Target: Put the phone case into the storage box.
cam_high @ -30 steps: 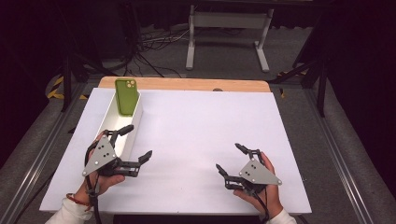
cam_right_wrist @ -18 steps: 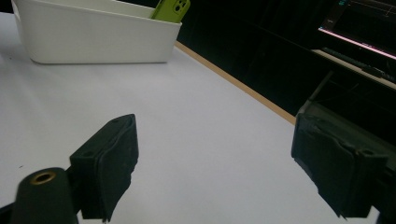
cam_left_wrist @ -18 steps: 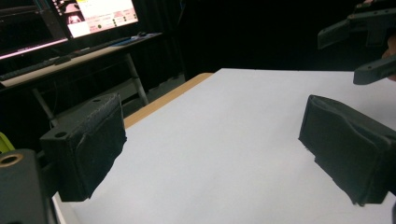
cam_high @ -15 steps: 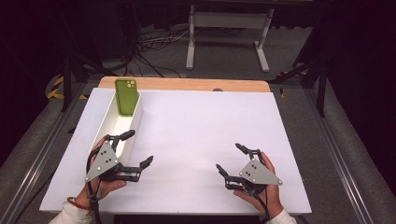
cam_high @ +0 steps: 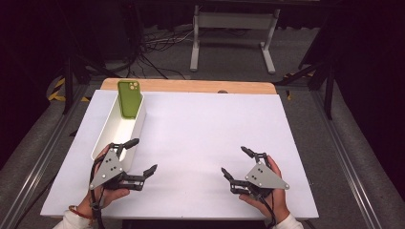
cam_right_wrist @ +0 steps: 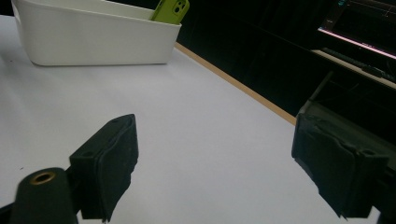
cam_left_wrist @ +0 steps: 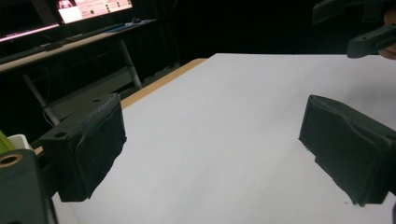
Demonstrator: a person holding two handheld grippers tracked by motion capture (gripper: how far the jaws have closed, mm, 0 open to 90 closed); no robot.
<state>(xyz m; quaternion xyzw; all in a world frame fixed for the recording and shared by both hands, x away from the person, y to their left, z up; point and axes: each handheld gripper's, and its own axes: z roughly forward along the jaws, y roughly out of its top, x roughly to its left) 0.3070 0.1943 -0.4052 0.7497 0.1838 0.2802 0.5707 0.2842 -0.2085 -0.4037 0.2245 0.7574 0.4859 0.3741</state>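
The green phone (cam_high: pixel 129 98) already stands leaning in the far end of the white bin (cam_high: pixel 112 140), at about ten o'clock on the counter (cam_high: pixel 210 133); the work looks done. The left gripper (cam_high: pixel 136 157), jaws spread and empty, sits just beside the bin's near end. The right gripper (cam_high: pixel 235 162), at five o'clock, is likewise spread, holding nothing.

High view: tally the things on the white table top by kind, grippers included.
Grippers: 2, left gripper and right gripper, both open
White bin: 1
Green phone, leaning inside the bin: 1
Total: 4
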